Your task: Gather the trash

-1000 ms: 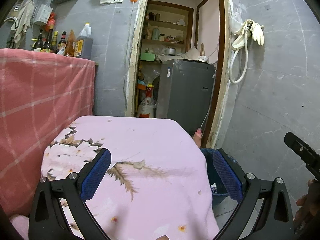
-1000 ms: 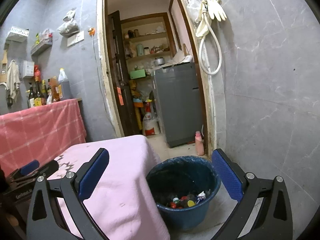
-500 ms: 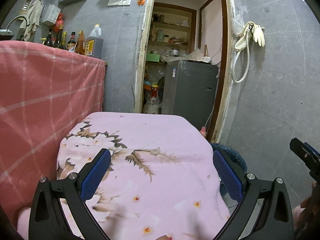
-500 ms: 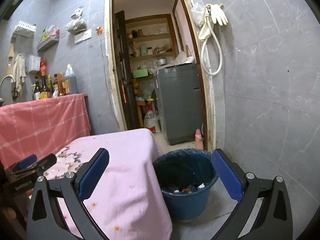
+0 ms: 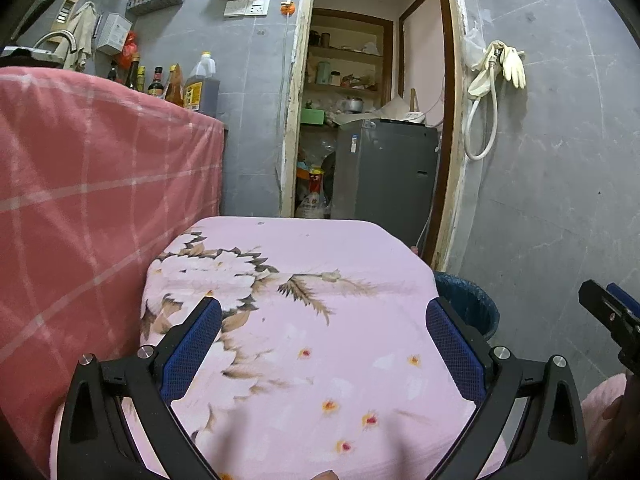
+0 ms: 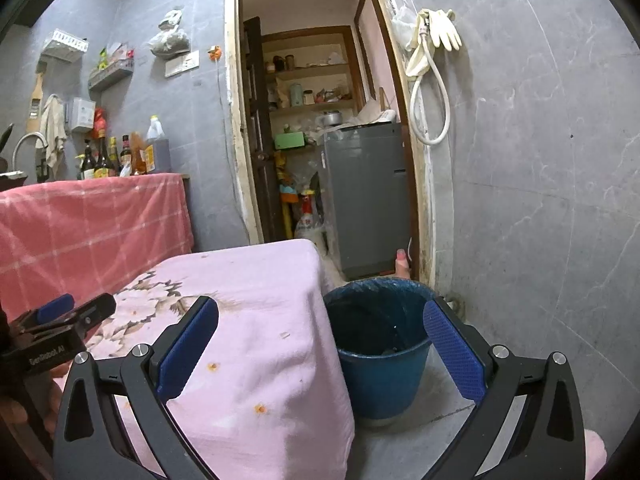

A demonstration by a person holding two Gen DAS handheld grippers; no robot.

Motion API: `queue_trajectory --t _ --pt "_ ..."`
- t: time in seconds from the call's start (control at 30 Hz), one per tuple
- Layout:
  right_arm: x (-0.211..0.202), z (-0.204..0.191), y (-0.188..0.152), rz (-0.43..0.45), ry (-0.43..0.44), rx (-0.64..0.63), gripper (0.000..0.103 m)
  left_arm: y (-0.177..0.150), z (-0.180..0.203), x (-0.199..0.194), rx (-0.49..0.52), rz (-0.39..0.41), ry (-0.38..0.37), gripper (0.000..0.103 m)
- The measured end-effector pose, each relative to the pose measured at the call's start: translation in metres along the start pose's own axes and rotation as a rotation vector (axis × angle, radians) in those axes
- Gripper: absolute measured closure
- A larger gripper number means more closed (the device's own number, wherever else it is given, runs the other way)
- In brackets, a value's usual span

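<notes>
While both sets of fingers stand spread wide with nothing between them, the left gripper (image 5: 322, 344) hangs over the pink floral surface (image 5: 320, 280) and the right gripper (image 6: 320, 344) hangs above that surface's corner. Just beside this corner stands the blue bin (image 6: 380, 376); beyond it, a grey appliance (image 6: 368, 196) fills the doorway.

Left gripper (image 5: 323, 344), jaws apart, above tablecloth (image 5: 304, 320)
</notes>
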State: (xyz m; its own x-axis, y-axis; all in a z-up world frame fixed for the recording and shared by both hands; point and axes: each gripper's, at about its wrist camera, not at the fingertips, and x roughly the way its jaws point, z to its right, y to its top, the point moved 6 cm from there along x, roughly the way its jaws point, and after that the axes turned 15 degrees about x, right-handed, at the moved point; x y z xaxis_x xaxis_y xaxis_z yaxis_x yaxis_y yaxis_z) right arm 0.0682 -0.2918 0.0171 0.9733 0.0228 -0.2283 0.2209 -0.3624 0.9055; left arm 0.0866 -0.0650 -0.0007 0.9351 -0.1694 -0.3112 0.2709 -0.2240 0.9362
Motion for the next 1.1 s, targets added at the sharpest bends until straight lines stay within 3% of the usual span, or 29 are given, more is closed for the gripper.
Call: queue_trajectory --t 0.53,1.1 --pt "-0.009 -0.006 -0.019 0.035 -0.031 -0.060 0.000 -0.018 -0.007 -0.017 -0.031 0.021 0.023 0.003" --pt "-0.013 -0.001 -0.019 0.052 -0.047 -0.051 0.000 -0.019 -0.008 -0.019 -0.014 0.030 0.011 0.003"
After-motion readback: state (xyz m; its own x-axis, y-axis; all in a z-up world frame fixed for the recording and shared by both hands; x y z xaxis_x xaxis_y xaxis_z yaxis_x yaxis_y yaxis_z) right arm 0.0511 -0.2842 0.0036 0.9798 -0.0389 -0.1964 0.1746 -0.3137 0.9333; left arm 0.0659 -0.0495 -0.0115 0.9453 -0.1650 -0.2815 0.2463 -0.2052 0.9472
